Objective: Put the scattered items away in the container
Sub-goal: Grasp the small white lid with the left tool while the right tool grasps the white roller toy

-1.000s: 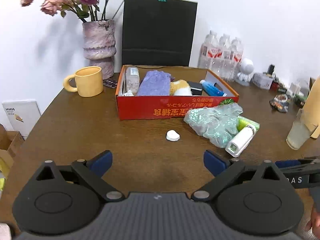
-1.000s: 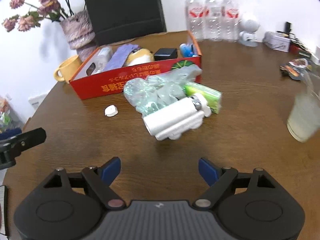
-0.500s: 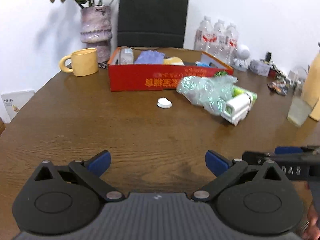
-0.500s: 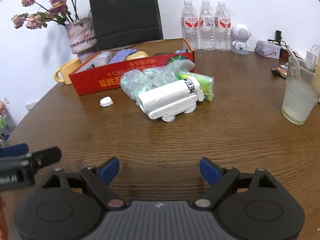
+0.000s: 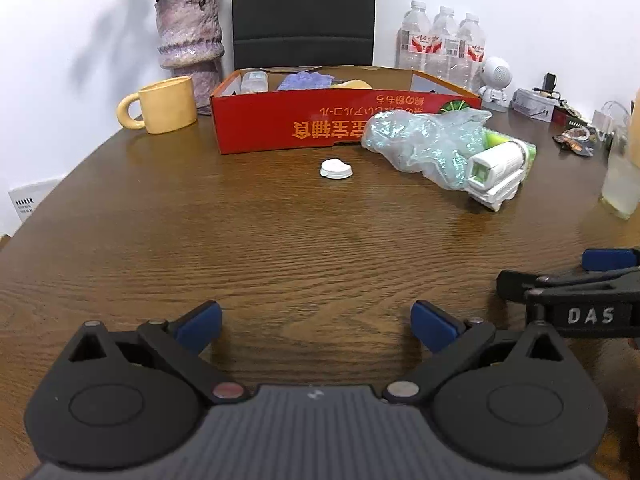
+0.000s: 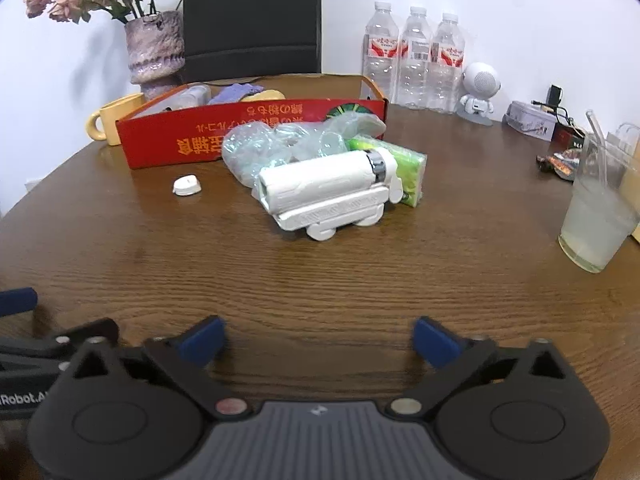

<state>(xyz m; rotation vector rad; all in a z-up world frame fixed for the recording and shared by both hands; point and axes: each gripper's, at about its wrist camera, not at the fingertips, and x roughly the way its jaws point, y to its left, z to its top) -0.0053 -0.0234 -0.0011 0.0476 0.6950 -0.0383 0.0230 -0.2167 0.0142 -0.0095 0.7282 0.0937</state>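
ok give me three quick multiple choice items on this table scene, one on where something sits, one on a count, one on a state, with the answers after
1. Where does the small white cap lie?
A. inside the red box
B. on the bare table in front of the red box
C. on top of the yellow mug

2. How many water bottles stand by the wall?
A. one
B. three
C. five

3. How does the left gripper stand?
A. shut on the white toy vehicle
B. shut on the green packet
C. open with nothing between its jaws

Answers:
1 B, the cap rests on the wood, apart from the red box.
2 B, three capped bottles stand in a row beside the white robot figure.
3 C, only the table shows between its blue pads, and the white toy vehicle lies far ahead.
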